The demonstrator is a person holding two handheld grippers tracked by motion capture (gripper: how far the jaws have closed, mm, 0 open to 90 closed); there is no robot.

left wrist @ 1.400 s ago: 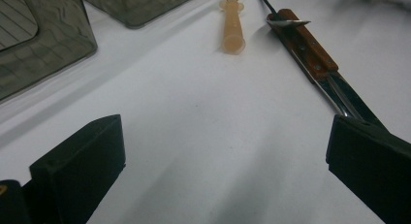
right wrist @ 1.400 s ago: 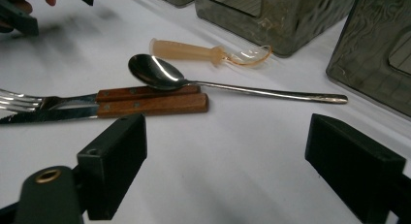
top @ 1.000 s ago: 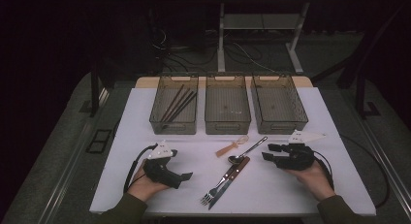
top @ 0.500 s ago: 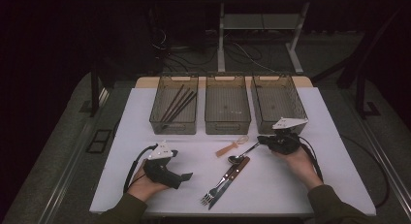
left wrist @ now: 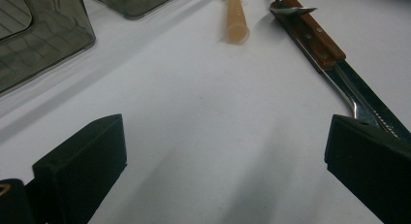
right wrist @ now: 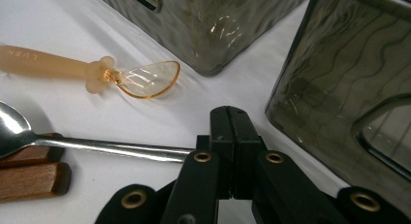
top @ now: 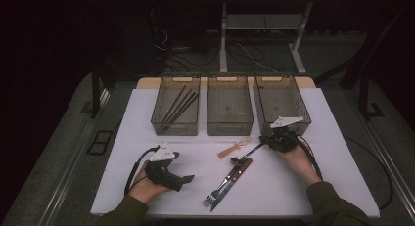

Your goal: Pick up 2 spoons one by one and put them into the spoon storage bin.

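Right gripper [right wrist: 231, 136] — clamped on spoon [right wrist: 97, 146] handle, beside bin [right wrist: 339, 88]

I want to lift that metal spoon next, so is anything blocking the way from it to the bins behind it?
Nothing visible does. The right gripper is shut on the metal spoon handle, whose bowl rests on the knife; bare table runs to the right bin.

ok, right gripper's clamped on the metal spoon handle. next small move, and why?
Probably lift it straight up a little. The right gripper has its jaws shut on the handle of the shiny metal spoon, whose bowl lies on the wooden-handled knife, beside the translucent orange plastic spoon. Dragging it sideways could shift both. Which smoky plastic bin it belongs in I can't tell.
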